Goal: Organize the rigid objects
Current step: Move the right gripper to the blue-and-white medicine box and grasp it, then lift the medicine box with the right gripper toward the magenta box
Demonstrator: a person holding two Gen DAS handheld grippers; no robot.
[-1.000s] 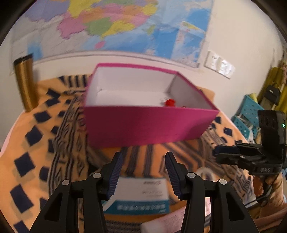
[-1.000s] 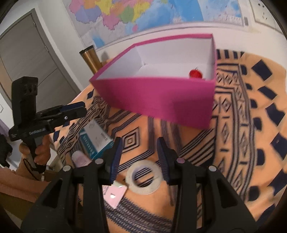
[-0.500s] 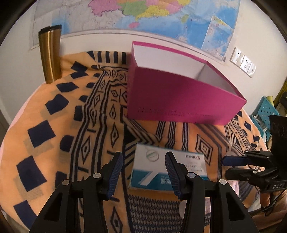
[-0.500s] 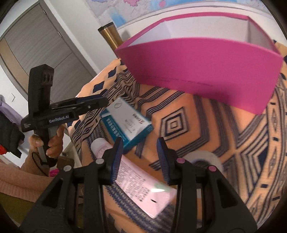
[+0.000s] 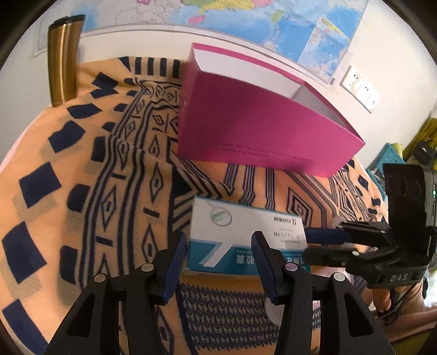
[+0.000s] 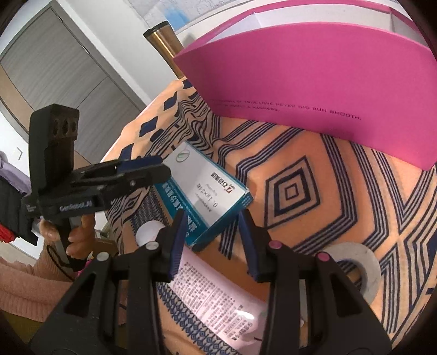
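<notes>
Both grippers have dropped closer to the patterned orange cloth (image 5: 82,169) since a second ago, and the blue-and-white carton (image 5: 240,234), then half out of view, now lies in full sight before them. Largest in view, the open magenta box (image 5: 256,131) stands on the cloth beyond the carton, well apart from it. A gold tumbler (image 5: 64,60) stands upright at the cloth's far edge by the wall map (image 5: 273,24). The left gripper (image 5: 220,262) hovers over the carton's near edge, jaws apart and empty. The right gripper (image 6: 214,237) hangs over the carton's other end, likewise parted, nothing clamped. A pink printed packet (image 6: 218,297) lies just beside the carton, a tape roll (image 6: 355,262) nearby.
</notes>
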